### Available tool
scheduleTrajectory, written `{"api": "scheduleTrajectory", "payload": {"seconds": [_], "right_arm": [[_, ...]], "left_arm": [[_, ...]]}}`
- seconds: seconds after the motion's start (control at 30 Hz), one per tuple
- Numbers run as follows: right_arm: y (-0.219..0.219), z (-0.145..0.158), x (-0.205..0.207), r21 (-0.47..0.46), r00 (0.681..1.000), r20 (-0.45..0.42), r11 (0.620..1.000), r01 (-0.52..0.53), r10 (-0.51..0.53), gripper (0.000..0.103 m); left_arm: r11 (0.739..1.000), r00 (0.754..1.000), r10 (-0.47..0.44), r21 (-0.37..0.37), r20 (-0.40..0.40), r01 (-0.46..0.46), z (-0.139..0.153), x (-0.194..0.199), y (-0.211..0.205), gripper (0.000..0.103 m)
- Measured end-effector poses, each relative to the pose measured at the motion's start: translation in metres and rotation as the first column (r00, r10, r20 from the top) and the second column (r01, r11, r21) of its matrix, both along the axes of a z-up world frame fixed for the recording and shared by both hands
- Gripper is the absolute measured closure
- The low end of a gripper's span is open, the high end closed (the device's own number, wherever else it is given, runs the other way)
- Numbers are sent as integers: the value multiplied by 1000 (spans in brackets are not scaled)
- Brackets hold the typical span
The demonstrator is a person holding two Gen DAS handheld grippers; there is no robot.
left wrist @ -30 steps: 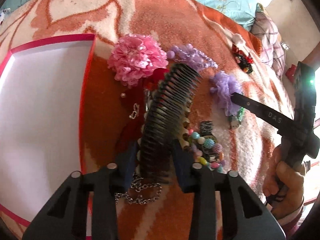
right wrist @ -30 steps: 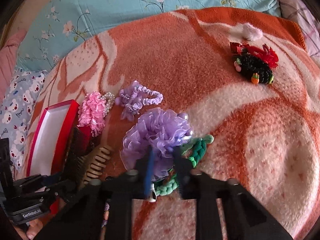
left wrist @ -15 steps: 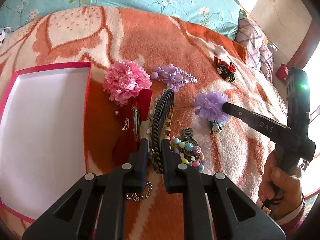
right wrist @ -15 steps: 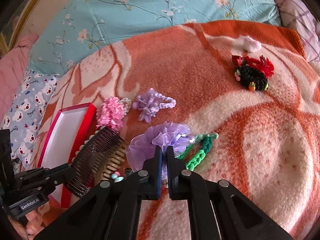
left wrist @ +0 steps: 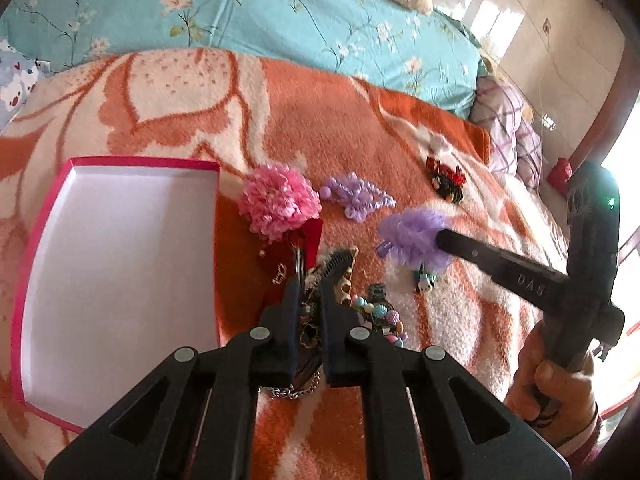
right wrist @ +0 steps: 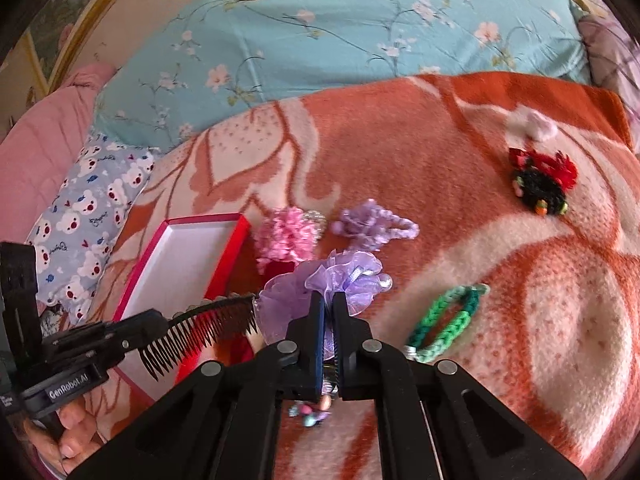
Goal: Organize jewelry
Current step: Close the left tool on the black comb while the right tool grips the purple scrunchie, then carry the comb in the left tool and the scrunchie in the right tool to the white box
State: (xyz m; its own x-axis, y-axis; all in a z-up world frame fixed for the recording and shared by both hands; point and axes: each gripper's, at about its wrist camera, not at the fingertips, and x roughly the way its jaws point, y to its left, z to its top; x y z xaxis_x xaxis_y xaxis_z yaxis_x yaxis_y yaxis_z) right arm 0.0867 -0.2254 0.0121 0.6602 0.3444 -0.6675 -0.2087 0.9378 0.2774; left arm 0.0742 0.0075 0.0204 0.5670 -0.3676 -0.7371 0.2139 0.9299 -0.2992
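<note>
An orange-and-cream blanket (left wrist: pixel 320 120) covers the bed ahead; beyond it lie a turquoise floral quilt (right wrist: pixel 340 36) and a bear-print pillow (right wrist: pixel 88 208) at left.

comb (right wrist: pixel 208 330): black, toothed, was held off the blanket, over the box edge
purple scrunchie (right wrist: pixel 320 284): sheer, ruffled, was lifted
box (left wrist: pixel 116 276): pink-rimmed, white inside, lay open on the blanket

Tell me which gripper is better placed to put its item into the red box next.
Left. The left gripper holds the black comb right beside the red box; the right gripper with the purple scrunchie is farther away.
</note>
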Motion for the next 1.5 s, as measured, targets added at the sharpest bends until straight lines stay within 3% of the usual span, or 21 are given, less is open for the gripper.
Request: {"api": "scheduleTrajectory", "payload": {"seconds": [0.33,0.77,1.13,1.5], "right_arm": [[4,-2,-5,13,1000,-12,1000,-3,4,100],[31,5,0,44,998,6,997,-66,66,100],[115,-1,32,97,982,10,977,-190,190,100],[181,-27,86,115,974,-11,967,-226,228,100]], "left_arm": [[1000,1000,-2,-5,8,3,-2,-5,-1,96],[992,989,124,-46,76,-121,22,-5,50,96],[954,946,297,-71,128,-290,30,7,129,96],[905,894,425,-30,143,-425,2,43,179,96]]}}
